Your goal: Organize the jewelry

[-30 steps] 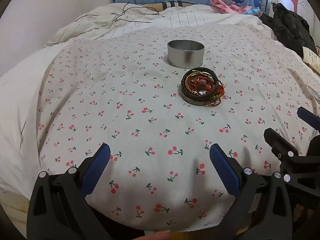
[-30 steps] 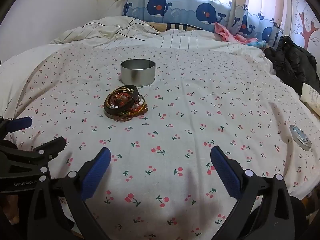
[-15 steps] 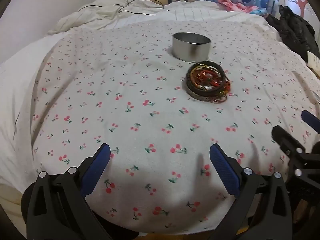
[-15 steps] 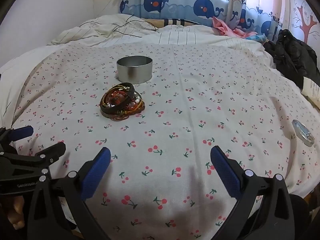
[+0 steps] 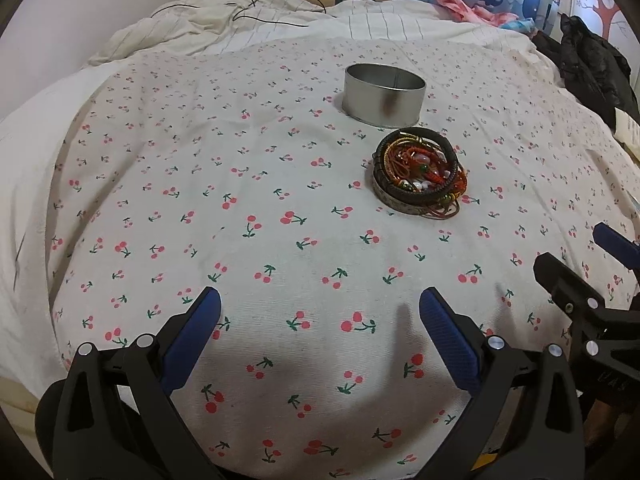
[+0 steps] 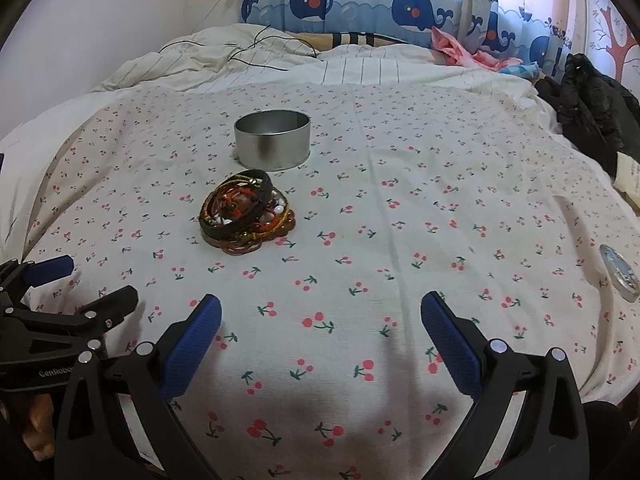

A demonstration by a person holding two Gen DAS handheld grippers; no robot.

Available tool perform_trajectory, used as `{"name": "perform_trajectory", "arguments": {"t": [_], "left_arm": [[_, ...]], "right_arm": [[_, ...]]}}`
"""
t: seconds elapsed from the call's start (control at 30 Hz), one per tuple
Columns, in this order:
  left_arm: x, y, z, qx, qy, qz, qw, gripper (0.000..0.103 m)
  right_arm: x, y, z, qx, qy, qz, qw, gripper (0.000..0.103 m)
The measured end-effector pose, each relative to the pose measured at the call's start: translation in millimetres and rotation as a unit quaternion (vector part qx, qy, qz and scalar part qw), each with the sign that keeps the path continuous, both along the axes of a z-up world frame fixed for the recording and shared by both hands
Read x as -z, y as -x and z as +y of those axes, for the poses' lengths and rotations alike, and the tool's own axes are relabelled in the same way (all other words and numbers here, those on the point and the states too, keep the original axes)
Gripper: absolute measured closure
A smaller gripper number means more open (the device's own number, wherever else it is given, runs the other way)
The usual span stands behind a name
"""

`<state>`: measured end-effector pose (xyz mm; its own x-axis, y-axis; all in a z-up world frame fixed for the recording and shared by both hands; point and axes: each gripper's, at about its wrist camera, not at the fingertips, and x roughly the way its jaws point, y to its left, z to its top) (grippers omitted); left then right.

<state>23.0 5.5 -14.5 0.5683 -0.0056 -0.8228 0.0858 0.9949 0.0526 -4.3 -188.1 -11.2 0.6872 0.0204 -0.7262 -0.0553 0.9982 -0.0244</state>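
Note:
A tangled pile of bracelets (image 5: 418, 178) (image 6: 246, 212), black bands with red and gold cords and beads, lies on the cherry-print sheet (image 5: 240, 184). Just behind it stands a round silver tin (image 5: 384, 94) (image 6: 273, 145) with no lid, its inside bare. My left gripper (image 5: 320, 320) hovers open low over the sheet, well short of the pile. Equally wide open, my right gripper (image 6: 321, 320) sits to the pile's right and nearer the bed edge. Each gripper shows at the edge of the other's view.
A round silver lid (image 6: 618, 278) lies near the sheet's right edge. A dark jacket (image 6: 592, 100) and pink clothes (image 6: 460, 48) lie at the back right, a black cable (image 6: 248, 50) on the rumpled quilt behind. Whale-print curtains (image 6: 360, 0) hang beyond.
Both grippers have moved forward toward the pile and tin, which now appear larger and nearer. Jaws stay wide open; nothing has been touched.

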Motion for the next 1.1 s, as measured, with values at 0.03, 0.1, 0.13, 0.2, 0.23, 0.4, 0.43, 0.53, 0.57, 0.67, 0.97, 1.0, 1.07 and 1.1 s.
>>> {"name": "perform_trajectory", "arguments": {"t": [0.03, 0.1, 0.13, 0.2, 0.23, 0.4, 0.43, 0.53, 0.57, 0.67, 0.97, 1.0, 1.07, 1.1], "left_arm": [[0.7, -0.5, -0.7, 0.001, 0.0, 0.002, 1.0, 0.007], [2.3, -1.3, -2.8, 0.004, 0.001, 0.004, 1.0, 0.007], [3.0, -1.6, -4.5, 0.006, 0.0, 0.005, 1.0, 0.007], [4.0, -1.7, -5.4, 0.009, 0.0, 0.006, 0.9999, 0.007], [4.3, -1.9, -5.9, 0.01, 0.0, 0.007, 0.9999, 0.007], [4.2, -3.5, -5.8, 0.01, 0.003, 0.008, 0.9999, 0.007], [3.8, -3.7, -5.9, 0.01, 0.003, 0.007, 0.9999, 0.007], [3.8, -5.3, -5.7, 0.009, 0.004, 0.007, 0.9999, 0.007], [3.7, -5.1, -5.9, 0.01, 0.003, 0.008, 0.9999, 0.007], [3.5, -6.0, -6.5, 0.012, 0.002, 0.009, 0.9999, 0.007], [4.0, -12.9, -8.9, 0.016, -0.001, 0.007, 0.9998, 0.007], [4.2, -13.9, -8.9, 0.016, -0.002, 0.007, 0.9998, 0.007], [4.8, -15.8, -9.0, 0.016, -0.003, 0.007, 0.9998, 0.007], [5.4, -16.9, -8.8, 0.015, -0.003, 0.008, 0.9999, 0.007]], "right_arm": [[0.2, -1.2, 0.5, 0.0, 0.001, 0.001, 1.0, 0.007], [0.2, -1.4, 1.0, 0.001, 0.004, 0.002, 1.0, 0.007], [-0.1, -2.1, 1.3, 0.002, 0.005, 0.002, 1.0, 0.007], [-0.3, -2.9, 1.6, 0.002, 0.007, 0.003, 1.0, 0.007], [-0.1, -3.4, 1.8, 0.003, 0.008, 0.003, 1.0, 0.007], [0.4, -5.4, 0.7, 0.006, 0.008, 0.006, 1.0, 0.007], [0.5, -5.7, 0.6, 0.005, 0.007, 0.006, 1.0, 0.007], [0.4, -6.0, 0.4, 0.005, 0.006, 0.005, 1.0, 0.007], [0.3, -6.5, 0.3, 0.004, 0.006, 0.006, 1.0, 0.007], [-0.5, -7.6, -0.1, 0.004, 0.003, 0.003, 1.0, 0.007], [-2.4, -12.7, -2.0, -0.003, -0.013, -0.006, 1.0, 0.007], [-2.5, -13.0, -1.6, -0.004, -0.013, -0.008, 1.0, 0.007], [-2.3, -15.0, -1.0, -0.007, -0.015, -0.008, 1.0, 0.007], [-2.0, -16.0, -0.7, -0.007, -0.015, -0.008, 1.0, 0.007]]}}
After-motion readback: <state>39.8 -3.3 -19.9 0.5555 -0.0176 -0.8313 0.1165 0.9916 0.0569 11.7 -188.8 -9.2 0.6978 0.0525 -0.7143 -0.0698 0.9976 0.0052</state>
